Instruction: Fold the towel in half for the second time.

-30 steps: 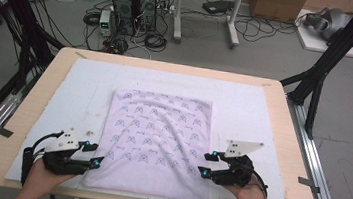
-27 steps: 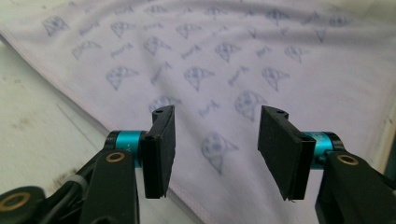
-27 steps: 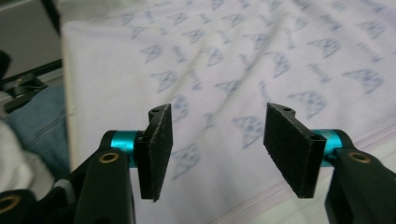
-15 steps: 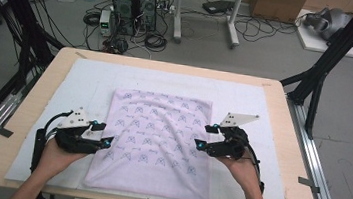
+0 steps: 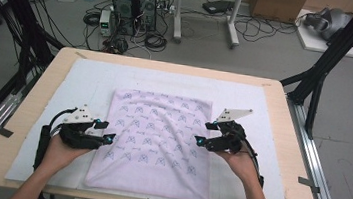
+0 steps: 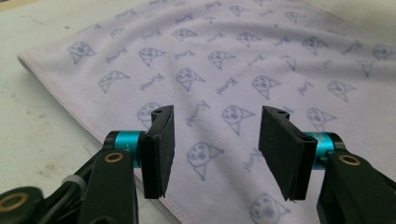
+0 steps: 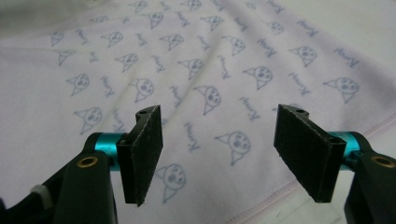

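The pale lilac cloth printed with small blue cat faces [image 5: 155, 142] lies flat on the white-padded bench [image 5: 274, 110]. From above, the left tool [image 5: 110, 131] and right tool [image 5: 203, 133] flank its side edges. The gripper views show both tools released, with only print and hem between their jaws; the left tool's jaws have just been closing a little.

Cloth [image 5: 157, 142] pale lilac w/ blue cat-face print; mat [image 5: 91, 82] white; table [image 5: 57, 66] light wood.

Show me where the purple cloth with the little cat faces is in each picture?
High view: the cloth lies flat mid-table on the white mat, between both grippers.
Left gripper view: cloth spreads behind the open jaws, hem running down the left.
Right gripper view: cloth spreads behind the open jaws, hem at the lower right.
Shared landmark: the printed cat faces.
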Motion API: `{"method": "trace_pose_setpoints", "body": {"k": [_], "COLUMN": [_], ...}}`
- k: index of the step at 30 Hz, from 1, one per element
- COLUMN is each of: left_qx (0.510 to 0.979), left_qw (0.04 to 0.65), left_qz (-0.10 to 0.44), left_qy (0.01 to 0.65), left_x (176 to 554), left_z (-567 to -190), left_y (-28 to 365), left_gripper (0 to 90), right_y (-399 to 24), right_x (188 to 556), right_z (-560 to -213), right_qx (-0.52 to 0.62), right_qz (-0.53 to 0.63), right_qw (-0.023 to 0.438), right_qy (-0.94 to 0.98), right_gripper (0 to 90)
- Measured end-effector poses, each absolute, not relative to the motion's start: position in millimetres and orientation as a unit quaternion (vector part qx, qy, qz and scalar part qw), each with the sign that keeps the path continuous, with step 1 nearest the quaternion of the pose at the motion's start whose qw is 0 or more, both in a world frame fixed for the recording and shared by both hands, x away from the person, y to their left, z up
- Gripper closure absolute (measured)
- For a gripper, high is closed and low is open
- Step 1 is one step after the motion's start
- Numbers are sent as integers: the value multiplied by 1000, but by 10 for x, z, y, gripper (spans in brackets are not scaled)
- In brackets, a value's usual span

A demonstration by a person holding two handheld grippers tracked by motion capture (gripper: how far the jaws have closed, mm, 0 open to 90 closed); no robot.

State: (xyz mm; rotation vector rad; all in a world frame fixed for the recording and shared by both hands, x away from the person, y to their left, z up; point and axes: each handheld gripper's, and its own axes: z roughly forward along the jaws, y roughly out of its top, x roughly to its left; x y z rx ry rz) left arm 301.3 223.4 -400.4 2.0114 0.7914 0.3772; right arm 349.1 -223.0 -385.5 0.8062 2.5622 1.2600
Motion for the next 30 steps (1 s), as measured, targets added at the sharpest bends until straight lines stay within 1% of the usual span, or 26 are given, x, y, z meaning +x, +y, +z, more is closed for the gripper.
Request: {"method": "trace_pose_setpoints", "body": {"k": [3, 5, 9, 12, 13, 15, 18, 19, 21, 23, 25, 27, 30], "left_qx": [814, 813, 808, 798, 797, 799, 798, 803, 810, 801, 801, 803, 799], "left_qw": [449, 444, 442, 431, 425, 405, 395, 390, 372, 383, 373, 360, 360], "left_qz": [174, 183, 183, 211, 217, 221, 188, 178, 183, 176, 169, 177, 170], "left_qy": [326, 329, 344, 365, 372, 387, 413, 414, 414, 426, 436, 440, 450], "left_x": [3139, 3282, 3634, 3895, 3976, 4118, 4263, 4290, 4317, 4353, 4402, 4434, 4468], "left_z": [-3910, -3815, -3661, -3643, -3663, -3739, -3937, -3998, -4086, -4181, -4242, -4280, -4335], "left_y": [2245, 2237, 2225, 2231, 2232, 2245, 2279, 2277, 2261, 2269, 2274, 2276, 2273], "left_gripper": [497, 499, 506, 546, 552, 562, 565, 544, 511, 494, 512, 538, 552], "right_y": [-2248, -2250, -2237, -2241, -2254, -2280, -2311, -2316, -2334, -2368, -2390, -2390, -2384], "right_x": [3564, 3659, 3895, 4076, 4134, 4247, 4405, 4445, 4494, 4542, 4585, 4605, 4636], "right_z": [-3795, -3717, -3562, -3493, -3498, -3551, -3718, -3777, -3877, -3986, -4072, -4127, -4228], "right_qx": [272, 272, 278, 296, 301, 310, 337, 348, 359, 377, 390, 396, 407], "right_qz": [422, 420, 412, 408, 410, 408, 392, 385, 377, 370, 363, 360, 348], "right_qw": [87, 93, 104, 115, 120, 125, 122, 118, 119, 117, 113, 118, 123], "right_qy": [860, 861, 861, 856, 852, 850, 847, 847, 845, 841, 839, 837, 836], "right_gripper": [324, 326, 336, 338, 355, 380, 398, 398, 421, 433, 442, 449, 446]}}
